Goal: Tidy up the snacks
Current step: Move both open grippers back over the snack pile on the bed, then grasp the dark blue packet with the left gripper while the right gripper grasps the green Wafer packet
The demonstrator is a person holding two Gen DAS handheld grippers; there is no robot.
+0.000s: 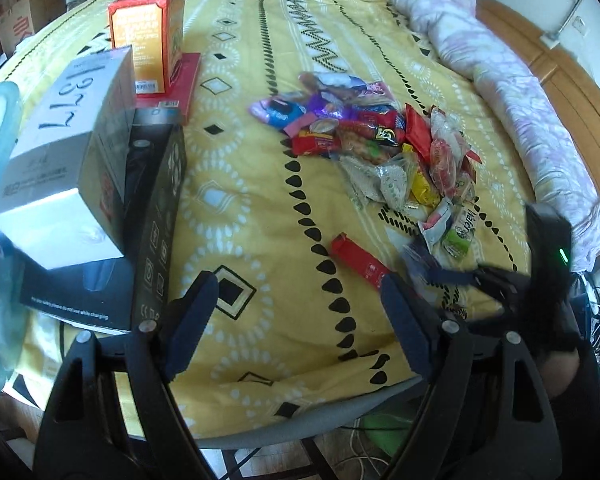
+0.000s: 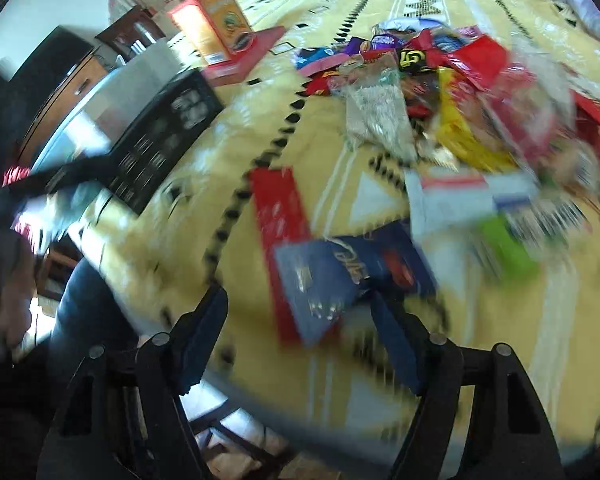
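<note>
Yellow patterned bedsheet (image 1: 260,240) fills our views; the snack pile (image 1: 380,148) lies centre-right, boxes (image 1: 100,152) at left. Our left gripper (image 1: 300,308) stands apart, empty. Our right gripper (image 2: 300,316) gapes over a blue packet (image 2: 340,276); contact is too blurred to tell.

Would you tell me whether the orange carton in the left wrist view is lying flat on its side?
No, the orange carton stands upright on a flat red box.
</note>
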